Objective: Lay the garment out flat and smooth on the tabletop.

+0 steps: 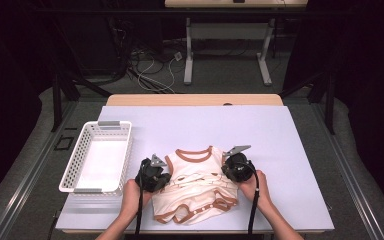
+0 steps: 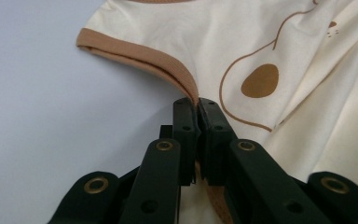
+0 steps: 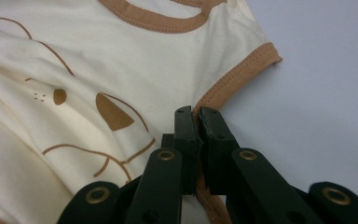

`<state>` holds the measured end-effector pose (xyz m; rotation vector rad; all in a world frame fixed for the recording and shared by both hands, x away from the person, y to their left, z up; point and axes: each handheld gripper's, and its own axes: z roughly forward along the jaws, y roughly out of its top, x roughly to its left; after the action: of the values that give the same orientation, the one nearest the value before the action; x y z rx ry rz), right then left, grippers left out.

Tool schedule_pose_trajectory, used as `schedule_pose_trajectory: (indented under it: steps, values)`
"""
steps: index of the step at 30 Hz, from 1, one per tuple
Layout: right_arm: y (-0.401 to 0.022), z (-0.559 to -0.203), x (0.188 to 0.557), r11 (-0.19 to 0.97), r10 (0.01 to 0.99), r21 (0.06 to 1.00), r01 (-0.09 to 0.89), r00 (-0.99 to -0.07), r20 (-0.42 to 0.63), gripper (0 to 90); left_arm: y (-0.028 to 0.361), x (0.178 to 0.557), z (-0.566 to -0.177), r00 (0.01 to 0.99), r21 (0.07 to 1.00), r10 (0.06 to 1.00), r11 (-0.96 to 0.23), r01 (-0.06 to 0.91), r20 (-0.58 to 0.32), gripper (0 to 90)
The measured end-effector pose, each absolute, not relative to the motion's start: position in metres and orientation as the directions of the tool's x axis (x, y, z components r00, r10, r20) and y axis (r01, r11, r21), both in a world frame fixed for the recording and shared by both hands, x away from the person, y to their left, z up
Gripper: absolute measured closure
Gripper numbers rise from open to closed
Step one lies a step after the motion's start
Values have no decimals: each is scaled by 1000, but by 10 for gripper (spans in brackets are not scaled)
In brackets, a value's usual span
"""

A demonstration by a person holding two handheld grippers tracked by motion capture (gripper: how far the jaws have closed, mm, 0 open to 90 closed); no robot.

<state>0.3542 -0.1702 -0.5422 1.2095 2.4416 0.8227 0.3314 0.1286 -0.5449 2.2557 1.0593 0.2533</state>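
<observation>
Two hand-held grippers: both clamped on one small garment, one at each side of it.
Garment: a cream baby bodysuit (image 1: 196,187) with brown trim, lying on the pale desk (image 1: 280,150) near its front edge, neck opening toward the far side, lower part rumpled.
Print: a brown line drawing with solid brown patches across the chest.
Left hand-held gripper (image 2: 197,103): jaws pressed together on the brown ribbed edge of the sleeve opening (image 2: 140,55), the trim running up out of the closed tips; in the high view it (image 1: 161,176) sits at the garment's left side.
Right hand-held gripper (image 3: 196,112): jaws likewise closed, pinching the brown stitched sleeve edge (image 3: 242,77) where it meets the cream fabric; in the high view it (image 1: 228,167) sits at the garment's right shoulder.
Hands: the left hand (image 1: 132,192) and the right hand (image 1: 254,187) come in from the near edge, each wrapped around its tool, a black cable trailing back from each.
Basket: a white slatted basket (image 1: 114,131) stands on the desk's left part, just beside the left hand, apart from the garment.
</observation>
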Motion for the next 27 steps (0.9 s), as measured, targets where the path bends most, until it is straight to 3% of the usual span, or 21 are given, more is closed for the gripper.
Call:
schedule_pose_trajectory:
  steps: [7, 11, 12, 22, 24, 27]
  values:
    - [-174, -545, 342, 491, 800, 598, 634, -599, -22, 848, 132, 320, -545, 643, 609, 758, -462, 645, -106, 847]
    - [-174, -548, 342, 440, 826, 628, 642, -563, -3, 801, 129, 320, -546, 622, 613, 778, -453, 648, -83, 742]
    - [-174, -546, 342, 444, 833, 606, 660, -553, -10, 758, 129, 321, -545, 609, 621, 789, -441, 648, -75, 696]
    - [-179, -532, 349, 233, 905, 705, 670, -415, 96, 346, 125, 331, -532, 534, 691, 842, -344, 636, -73, 285]
    - [-176, -531, 353, 208, 904, 711, 672, -410, 123, 181, 123, 336, -532, 515, 696, 854, -325, 641, -75, 225]
    - [-169, -533, 360, 187, 916, 723, 665, -385, 117, 187, 121, 345, -531, 478, 706, 874, -283, 649, -90, 194]
